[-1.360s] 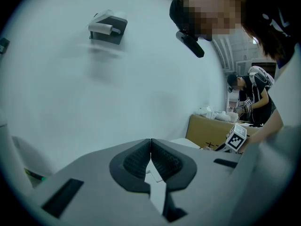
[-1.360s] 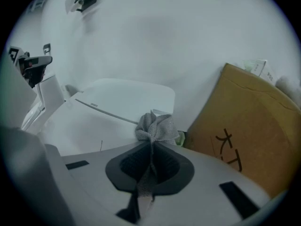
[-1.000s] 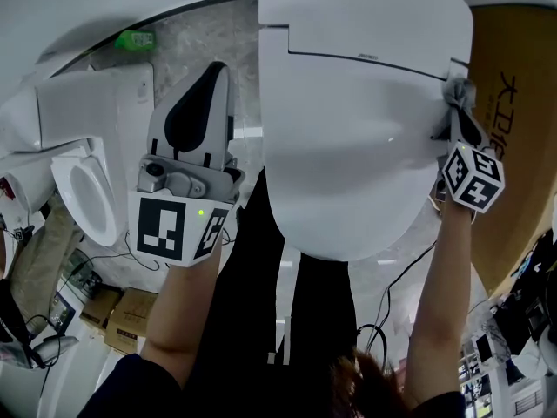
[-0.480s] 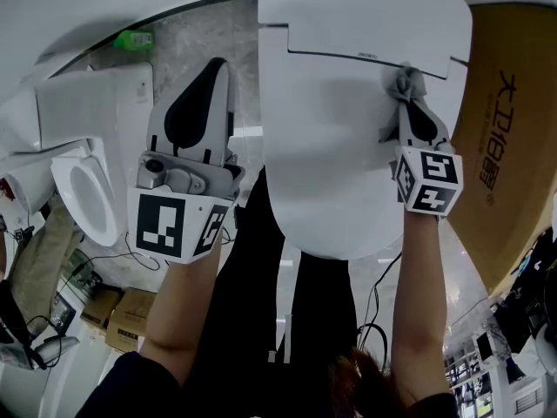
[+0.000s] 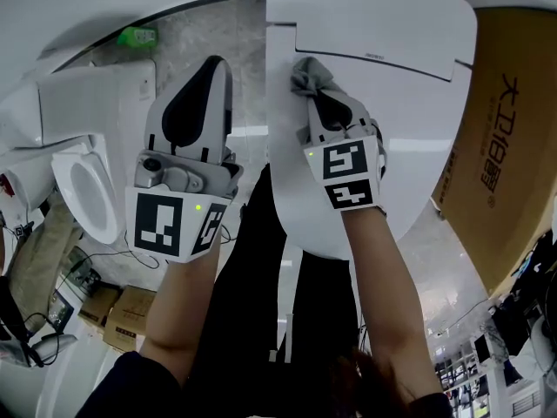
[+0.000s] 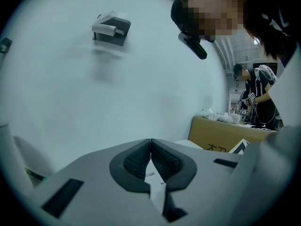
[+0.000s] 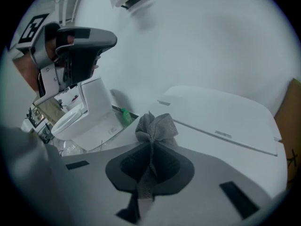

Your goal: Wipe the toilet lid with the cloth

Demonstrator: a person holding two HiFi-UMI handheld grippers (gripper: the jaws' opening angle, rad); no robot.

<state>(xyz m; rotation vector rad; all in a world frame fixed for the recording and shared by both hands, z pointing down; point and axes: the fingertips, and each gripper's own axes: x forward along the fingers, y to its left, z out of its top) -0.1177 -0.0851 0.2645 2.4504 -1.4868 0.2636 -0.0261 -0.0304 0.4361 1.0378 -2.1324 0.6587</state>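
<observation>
Grey cloth (image 5: 310, 73) pinched in right hand-held gripper (image 5: 315, 96) against white toilet lid (image 5: 409, 120); left hand-held gripper (image 5: 215, 66) clenched, empty.

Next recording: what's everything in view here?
Toilet lid: one, white, centre, closed.
Cloth: one, grey, at the lid's upper left.
Second toilet: one, white, far left.
Bottle: one, green, on the floor beyond the toilets.
Large cardboard box: one, brown, right of the lid.
Small cardboard boxes: two, brown, lower left floor.
Left gripper: one, grey, shut and empty, left of the lid.
Right gripper: one, grey, shut on the cloth, at the lid.
</observation>
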